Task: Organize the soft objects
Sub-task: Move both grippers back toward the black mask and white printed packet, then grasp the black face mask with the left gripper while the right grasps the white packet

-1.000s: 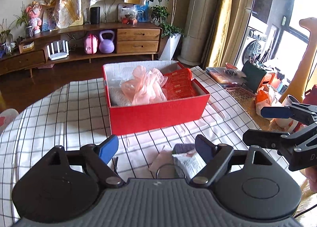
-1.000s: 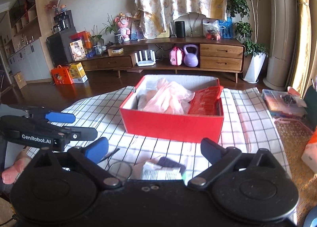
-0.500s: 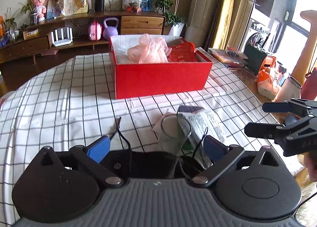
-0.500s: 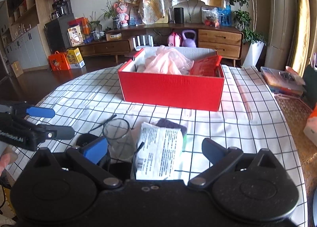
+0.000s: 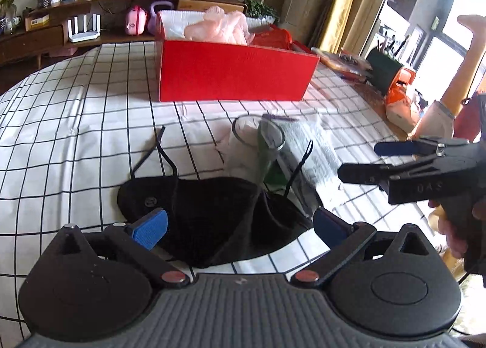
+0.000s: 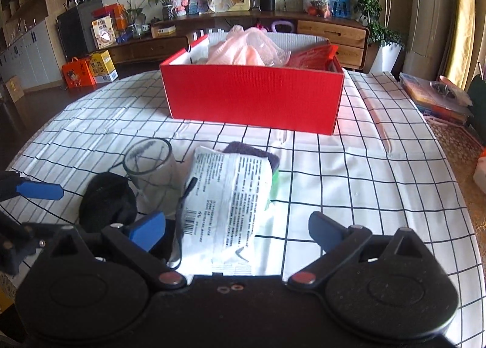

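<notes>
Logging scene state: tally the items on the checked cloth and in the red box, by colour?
Black: 1, cloth pouch in front of the left gripper
Clear: 1, glass
White: 1, printed packet in front of the right gripper
Purple: 1, pad under the packet
Pink: 1, bag in the red box
Red: 1, pack in the box
Total: 6

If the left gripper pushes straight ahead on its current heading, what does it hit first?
Most likely the black fabric item, lying on the checked tablecloth directly between the open fingers of the left gripper. The clear glass stands just beyond it; depth between them is hard to judge.
</notes>
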A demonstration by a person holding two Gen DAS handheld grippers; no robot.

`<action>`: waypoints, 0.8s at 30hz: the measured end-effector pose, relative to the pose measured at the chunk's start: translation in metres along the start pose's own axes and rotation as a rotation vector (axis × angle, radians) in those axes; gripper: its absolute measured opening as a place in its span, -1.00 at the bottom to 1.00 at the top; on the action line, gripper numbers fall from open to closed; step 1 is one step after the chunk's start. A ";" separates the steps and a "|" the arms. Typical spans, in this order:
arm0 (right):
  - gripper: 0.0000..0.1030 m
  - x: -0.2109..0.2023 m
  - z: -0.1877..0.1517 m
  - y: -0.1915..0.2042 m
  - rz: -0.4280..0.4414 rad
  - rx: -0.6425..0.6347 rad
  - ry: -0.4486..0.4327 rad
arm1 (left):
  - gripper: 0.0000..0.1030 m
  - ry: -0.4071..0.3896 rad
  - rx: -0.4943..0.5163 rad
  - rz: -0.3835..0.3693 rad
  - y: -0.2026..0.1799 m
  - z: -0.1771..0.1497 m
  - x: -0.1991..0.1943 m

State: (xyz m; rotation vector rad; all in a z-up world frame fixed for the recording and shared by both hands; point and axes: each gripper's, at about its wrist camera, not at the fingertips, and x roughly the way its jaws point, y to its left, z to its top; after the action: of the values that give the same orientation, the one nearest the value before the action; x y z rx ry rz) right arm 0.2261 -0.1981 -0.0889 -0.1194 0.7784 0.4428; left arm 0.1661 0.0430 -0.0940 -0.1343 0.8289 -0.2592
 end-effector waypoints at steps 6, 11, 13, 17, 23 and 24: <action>0.93 0.018 -0.002 -0.006 0.002 0.015 0.033 | 1.00 0.012 -0.005 0.014 0.003 -0.009 0.015; 0.93 0.034 -0.001 -0.003 0.002 -0.003 0.058 | 1.00 0.017 0.028 0.029 0.001 -0.014 0.025; 0.93 0.039 0.000 0.000 0.008 -0.004 0.065 | 0.99 0.014 0.034 0.039 0.001 -0.016 0.027; 0.90 0.048 0.002 0.008 0.002 -0.019 0.073 | 0.98 0.014 0.033 0.061 0.004 -0.017 0.031; 0.80 0.057 0.004 0.016 -0.008 -0.028 0.083 | 0.98 0.020 0.017 0.089 0.012 -0.018 0.037; 0.79 0.058 0.004 0.016 -0.010 -0.031 0.085 | 0.93 0.020 0.017 0.092 0.012 -0.019 0.037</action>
State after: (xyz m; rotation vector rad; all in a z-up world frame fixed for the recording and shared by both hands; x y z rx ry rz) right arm 0.2580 -0.1624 -0.1253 -0.1717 0.8545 0.4427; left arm 0.1787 0.0442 -0.1357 -0.0775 0.8500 -0.1817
